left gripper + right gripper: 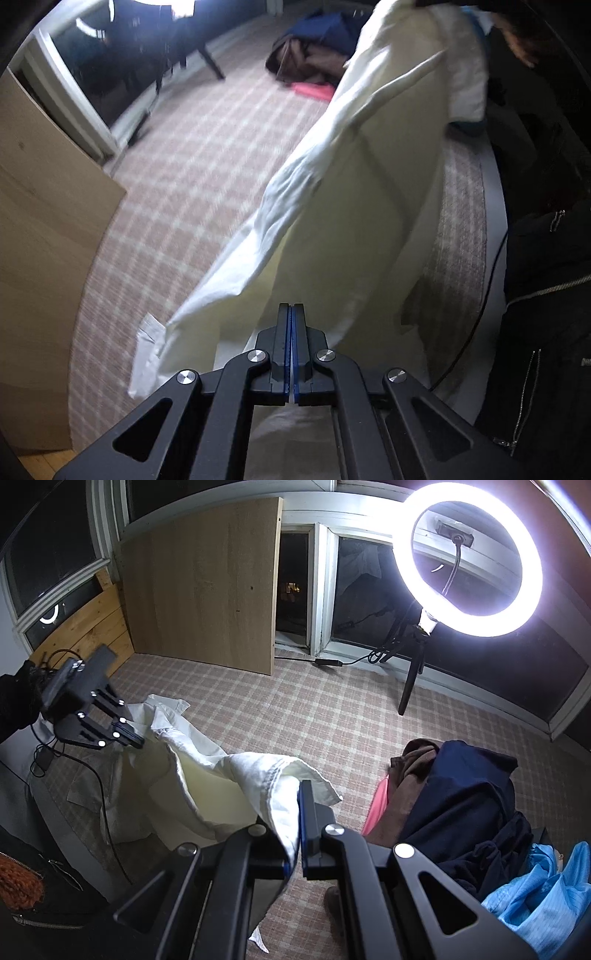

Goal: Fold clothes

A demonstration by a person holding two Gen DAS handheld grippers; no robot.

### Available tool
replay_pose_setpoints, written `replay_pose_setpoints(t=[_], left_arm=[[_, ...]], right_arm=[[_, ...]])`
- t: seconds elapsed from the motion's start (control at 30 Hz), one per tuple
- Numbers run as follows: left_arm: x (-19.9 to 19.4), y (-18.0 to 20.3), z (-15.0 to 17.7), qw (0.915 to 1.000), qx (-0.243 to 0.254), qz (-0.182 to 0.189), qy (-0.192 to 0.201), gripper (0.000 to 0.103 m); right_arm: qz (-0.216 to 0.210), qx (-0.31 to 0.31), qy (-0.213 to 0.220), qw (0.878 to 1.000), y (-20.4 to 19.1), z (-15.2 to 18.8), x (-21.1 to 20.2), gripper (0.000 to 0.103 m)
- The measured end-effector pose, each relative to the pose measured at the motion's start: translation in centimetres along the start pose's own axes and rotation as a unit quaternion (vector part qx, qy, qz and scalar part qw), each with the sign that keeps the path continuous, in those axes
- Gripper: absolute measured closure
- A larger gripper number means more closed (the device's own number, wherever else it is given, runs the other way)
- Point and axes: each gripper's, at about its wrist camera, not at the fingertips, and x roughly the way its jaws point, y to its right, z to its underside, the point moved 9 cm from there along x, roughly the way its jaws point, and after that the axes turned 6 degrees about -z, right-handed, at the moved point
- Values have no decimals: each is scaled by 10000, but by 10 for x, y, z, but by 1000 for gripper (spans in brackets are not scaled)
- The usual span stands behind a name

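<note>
Both grippers clamped the white garment [236, 775]: right gripper [295, 834] on a hemmed edge, left gripper [291, 347] on another. Held above the carpet [295, 716]; light, limp, best gripped at seams.

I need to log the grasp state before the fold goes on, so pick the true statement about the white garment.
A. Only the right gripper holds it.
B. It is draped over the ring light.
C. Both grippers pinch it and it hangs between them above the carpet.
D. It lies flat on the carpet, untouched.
C: the right gripper is shut on the white garment, and the left gripper pinches its other end, so it hangs above the checked carpet.
</note>
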Motion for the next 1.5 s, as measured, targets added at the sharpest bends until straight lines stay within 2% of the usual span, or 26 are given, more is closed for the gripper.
replay_pose_setpoints(t=[0.13, 0.23, 0.27, 0.3, 0.5, 0.53, 0.57, 0.6, 0.8, 0.83, 0.87, 0.9, 0.97, 1.07, 1.13, 1.17, 1.23, 1.27, 1.3, 1.4, 1.5], left_arm=[[-5, -2, 2, 10000, -41, -30, 72, 103], [-9, -3, 3, 9999, -73, -53, 126, 82], [-10, -3, 3, 9998, -83, -61, 144, 72], [-11, -3, 4, 9998, -92, -65, 159, 69], [-9, 0, 7, 9998, -107, -5, 185, 71], [-8, 1, 7, 9998, -110, 5, 189, 76], [-8, 1, 8, 9997, -112, 16, 193, 93], [-8, 2, 8, 9997, -115, 26, 197, 102], [-6, 4, 12, 9996, -140, 74, 220, 102], [-7, 2, 12, 9996, -185, 26, 209, 99], [-8, -2, 13, 9995, -236, -34, 188, 90], [-6, -7, 14, 9994, -292, -139, 125, 73], [-1, -11, 19, 9991, -236, -343, -21, 60], [7, -19, 26, 9993, -114, -305, -208, 60], [16, -19, 31, 9992, -166, -98, -337, 60], [18, -17, 34, 9991, -189, -17, -389, 63], [13, -14, 36, 9993, -190, -8, -332, 79], [10, -13, 37, 9994, -191, -4, -304, 90], [7, -11, 38, 9994, -191, 0, -276, 95], [-2, -6, 41, 9996, -192, 13, -191, 101], [-17, -3, 43, 9997, -216, -80, -23, 101]], right_arm=[[-22, 81, -49, 10000, 6, 1, 6, 100], [-41, 71, -80, 9999, 6, 1, 8, 100], [-45, 53, -84, 9999, 5, 1, 8, 100], [-48, 30, -82, 10000, 4, 0, 8, 100], [-63, 40, -90, 9999, 4, -1, 11, 100], [-70, 60, -101, 9999, 5, 0, 12, 100], [-71, 77, -117, 9999, 5, 1, 14, 100], [-67, 89, -134, 9998, 6, 2, 15, 100], [-47, 183, -197, 9996, 15, 6, 19, 100], [-63, 193, -200, 9996, 15, 6, 20, 100], [-71, 191, -204, 9996, 15, 6, 20, 100], [-69, 171, -209, 9996, 15, 6, 20, 100], [-64, 133, -218, 9997, 13, 5, 20, 100], [-76, 89, -204, 9997, 10, 3, 19, 100], [-85, 102, -189, 9997, 10, 2, 19, 100], [-88, 112, -184, 9997, 10, 2, 19, 100], [-88, 143, -197, 9997, 11, 3, 21, 100], [-82, 154, -209, 9996, 12, 4, 21, 100], [-74, 166, -221, 9996, 13, 5, 22, 100], [-68, 204, -238, 9995, 15, 6, 23, 100], [-72, 216, -238, 9995, 16, 6, 23, 100]])
